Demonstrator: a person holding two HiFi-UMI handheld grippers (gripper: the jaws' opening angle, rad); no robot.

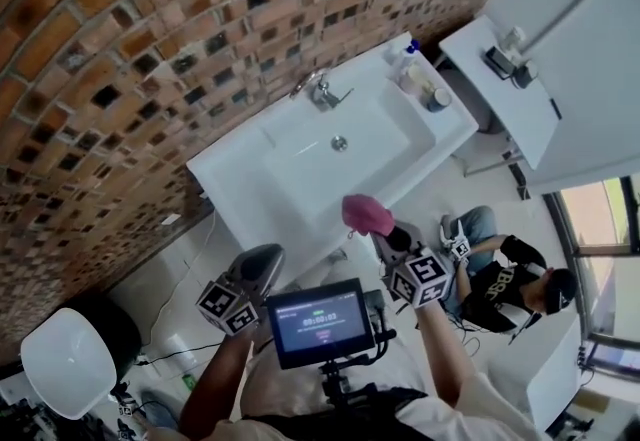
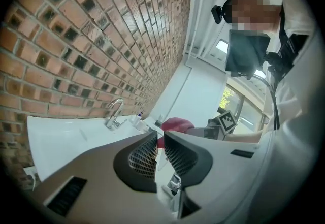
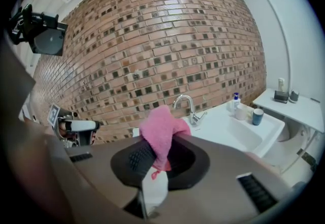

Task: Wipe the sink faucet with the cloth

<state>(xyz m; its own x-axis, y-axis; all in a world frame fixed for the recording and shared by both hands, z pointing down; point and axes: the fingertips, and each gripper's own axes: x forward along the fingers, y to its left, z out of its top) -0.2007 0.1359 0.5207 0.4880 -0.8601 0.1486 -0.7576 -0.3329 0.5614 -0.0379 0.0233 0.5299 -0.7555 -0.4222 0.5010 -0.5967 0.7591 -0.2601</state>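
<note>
**Pink cloth pinched in right gripper, short of the sink**

- Cloth (image 3: pixel 160 134): pink, fluffy terry, bunched into a soft lump. It rises above the jaw tips, and a small tail hangs down between the pads.
- Right gripper (image 3: pixel 160 161): jaws clamped on the cloth's lower part. It is held out in front of the person, pointing toward the white sink (image 1: pixel 300 161), with the forearm stretched out behind it.
- Faucet (image 3: pixel 187 105): chrome, curved spout. It stands ahead of the right gripper beyond the cloth, well apart from it, against the brick wall (image 1: pixel 120 49). The cloth is not touching it.
- Left gripper (image 2: pixel 160 142): jaws drawn close with only a slit between them, nothing held. It is level with the right gripper and to that gripper's left, well apart from it, with the sink ahead and the faucet ahead to its left.
</note>
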